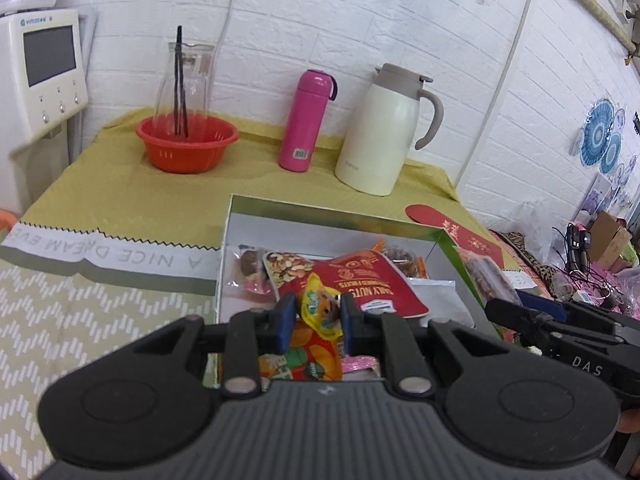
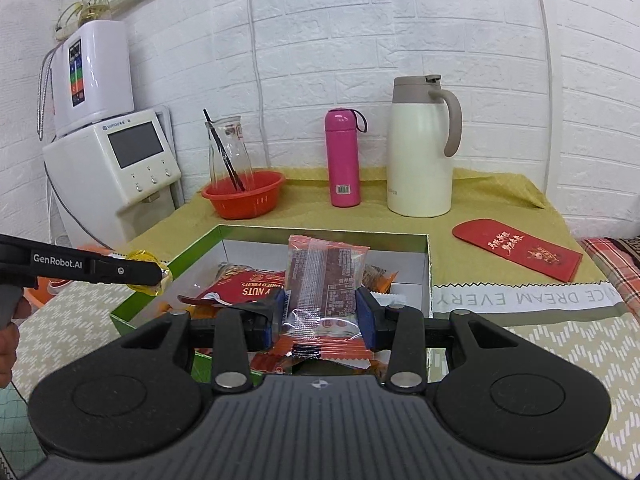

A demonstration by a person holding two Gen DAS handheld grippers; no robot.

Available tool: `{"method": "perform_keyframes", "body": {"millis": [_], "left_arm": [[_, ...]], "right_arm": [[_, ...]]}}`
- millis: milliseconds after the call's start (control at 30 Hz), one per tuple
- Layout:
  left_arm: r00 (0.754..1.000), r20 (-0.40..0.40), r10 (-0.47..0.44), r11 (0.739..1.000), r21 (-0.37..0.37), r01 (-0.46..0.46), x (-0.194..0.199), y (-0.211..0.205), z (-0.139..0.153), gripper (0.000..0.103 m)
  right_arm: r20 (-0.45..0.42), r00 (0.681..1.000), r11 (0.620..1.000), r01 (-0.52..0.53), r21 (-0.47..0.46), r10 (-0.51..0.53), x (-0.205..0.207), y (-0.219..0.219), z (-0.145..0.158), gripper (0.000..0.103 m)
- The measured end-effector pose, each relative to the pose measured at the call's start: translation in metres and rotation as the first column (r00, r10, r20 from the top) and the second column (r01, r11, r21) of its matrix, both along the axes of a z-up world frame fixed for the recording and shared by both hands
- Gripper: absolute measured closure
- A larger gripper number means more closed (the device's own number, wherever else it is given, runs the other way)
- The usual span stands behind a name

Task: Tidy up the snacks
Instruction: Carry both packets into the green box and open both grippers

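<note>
The left gripper (image 1: 315,312) is nearly closed, pinching a small yellow jelly cup (image 1: 320,306) between its blue pads, above the near end of the open box (image 1: 332,208). The right gripper (image 2: 322,312) stands wider, clamped on a clear-and-orange wrapped snack bar (image 2: 324,280) that sticks up over the same box. Inside the box lies a red bag of nuts (image 1: 368,284) among other packets. Farther back on the yellow-green cloth (image 1: 100,200) stand an orange basket (image 1: 186,144) holding a glass carafe (image 1: 186,80), a pink flask (image 1: 306,120) and a cream thermos jug (image 1: 384,132). A red envelope (image 2: 516,254) lies to the right of the box.
</note>
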State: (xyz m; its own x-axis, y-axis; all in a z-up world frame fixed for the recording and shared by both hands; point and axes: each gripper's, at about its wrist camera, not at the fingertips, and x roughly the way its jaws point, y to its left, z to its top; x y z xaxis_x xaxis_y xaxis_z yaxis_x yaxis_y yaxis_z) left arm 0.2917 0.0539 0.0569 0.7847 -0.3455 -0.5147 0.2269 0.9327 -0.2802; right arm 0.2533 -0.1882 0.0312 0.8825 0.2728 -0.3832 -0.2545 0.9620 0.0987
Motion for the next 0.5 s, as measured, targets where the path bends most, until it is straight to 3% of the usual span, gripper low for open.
{"method": "perform_keyframes", "body": {"millis": [167, 200, 233, 267, 300, 367, 500], "left_arm": [[1.000, -0.011, 0.003, 1.000, -0.002, -0.003, 0.012, 0.001, -0.006, 0.089], [1.000, -0.010, 0.000, 1.000, -0.005, 0.000, 0.014, 0.002, -0.007, 0.088], [1.000, -0.008, 0.002, 1.000, -0.011, -0.002, 0.014, 0.002, -0.008, 0.084], [1.000, -0.007, 0.007, 1.000, -0.022, -0.007, 0.014, 0.003, -0.010, 0.050], [1.000, -0.002, 0.018, 0.999, -0.043, -0.018, 0.013, 0.004, -0.011, 0.037], [0.999, 0.008, 0.038, 0.997, -0.062, -0.037, 0.010, 0.006, -0.013, 0.037], [0.995, 0.015, 0.097, 0.994, 0.051, -0.098, 0.009, -0.003, -0.014, 0.036]], "right_arm": [[-0.002, 1.000, 1.000, 0.005, -0.015, -0.005, 0.021, 0.004, -0.009, 0.036], [0.006, 1.000, 1.000, 0.000, -0.019, 0.000, 0.025, 0.005, -0.011, 0.031], [0.008, 1.000, 1.000, -0.003, -0.026, 0.004, 0.028, 0.006, -0.014, 0.026], [-0.001, 1.000, 0.999, -0.004, -0.041, 0.004, 0.031, 0.007, -0.016, 0.019], [-0.015, 1.000, 0.998, -0.002, -0.057, 0.001, 0.033, 0.008, -0.019, 0.000], [-0.014, 1.000, 0.997, -0.002, -0.074, 0.000, 0.030, 0.009, -0.024, 0.000], [-0.007, 1.000, 0.996, -0.022, -0.081, 0.021, 0.024, 0.010, -0.027, 0.000]]}}
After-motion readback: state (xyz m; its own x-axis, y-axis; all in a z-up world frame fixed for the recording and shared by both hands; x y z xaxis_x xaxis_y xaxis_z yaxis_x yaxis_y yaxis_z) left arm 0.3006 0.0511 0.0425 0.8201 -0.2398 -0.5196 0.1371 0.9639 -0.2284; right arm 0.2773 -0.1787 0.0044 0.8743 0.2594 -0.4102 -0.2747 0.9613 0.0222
